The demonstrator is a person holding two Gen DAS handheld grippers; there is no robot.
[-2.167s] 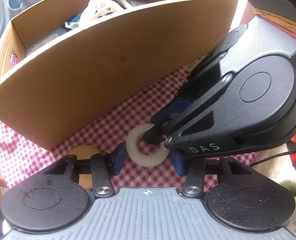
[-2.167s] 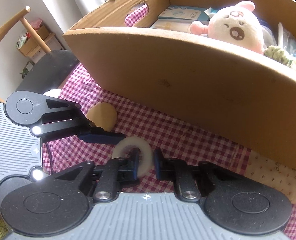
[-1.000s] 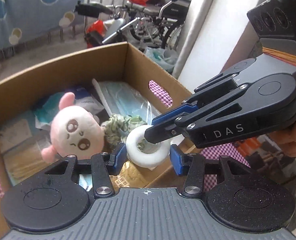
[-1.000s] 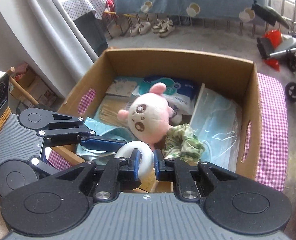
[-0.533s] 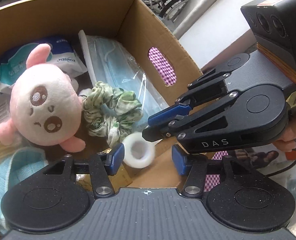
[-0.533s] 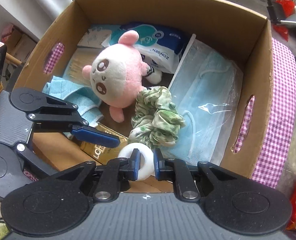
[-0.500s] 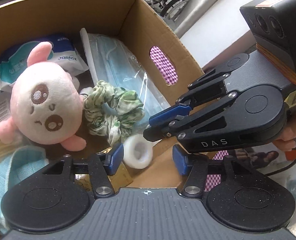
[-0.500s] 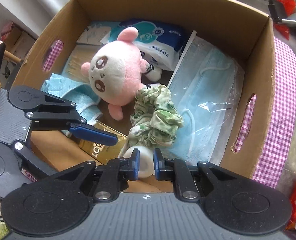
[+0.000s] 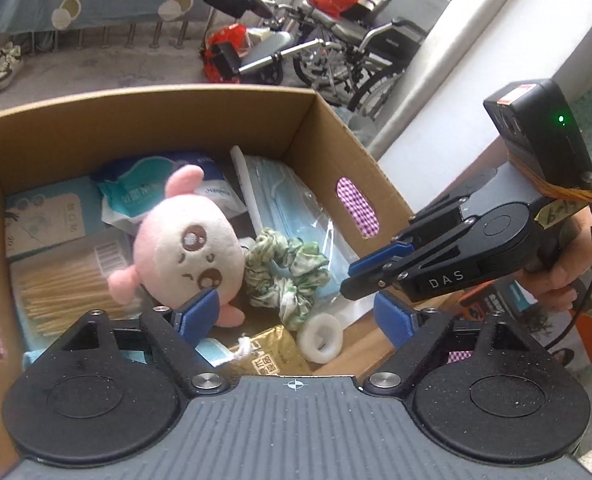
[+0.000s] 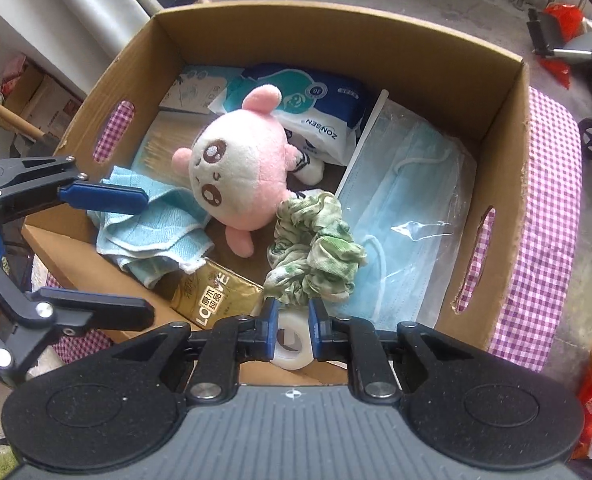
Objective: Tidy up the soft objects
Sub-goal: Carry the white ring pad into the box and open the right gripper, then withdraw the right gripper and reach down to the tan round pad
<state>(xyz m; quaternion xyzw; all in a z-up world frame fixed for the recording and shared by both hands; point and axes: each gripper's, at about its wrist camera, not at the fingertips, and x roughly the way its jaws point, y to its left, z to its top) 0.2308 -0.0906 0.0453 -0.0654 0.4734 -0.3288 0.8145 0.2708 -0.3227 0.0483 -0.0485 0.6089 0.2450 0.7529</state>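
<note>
Balcony floor with parked wheelchairs, a blue dotted cloth on a rail and a white wall form the backdrop of the left wrist view. Foreground: open brown cardboard box with hand-holes, holding:
- pink-and-white round plush toy, lying among the rest;
- green-and-white fabric scrunchie, just beside the plush;
- clear-wrapped pack of pale blue face masks, along the box's right wall;
- blue-and-white tissue packets and a pack of cotton swabs at the back and left;
- gold foil packet near the front wall;
- small white ring of soft tape, lying beside the gold packet, inside the box.

Left gripper: jaws have just been opening and stand wide, nothing pressed between them; the ring lies below the gap, free of both pads. Right gripper: seen from the side above the box's right front corner, fingers nearly together, empty in this view.

Right wrist view, looking steeply down into the same box, which stands on red-and-white checked cloth. A pale blue folded towel shows by the left wall. The white ring sits low between the narrow jaws; whether the pads grip it cannot be told here.

Progress, as judged: the ring looks delivered and the box well stocked. Whether anything soft remains outside it cannot be seen.
</note>
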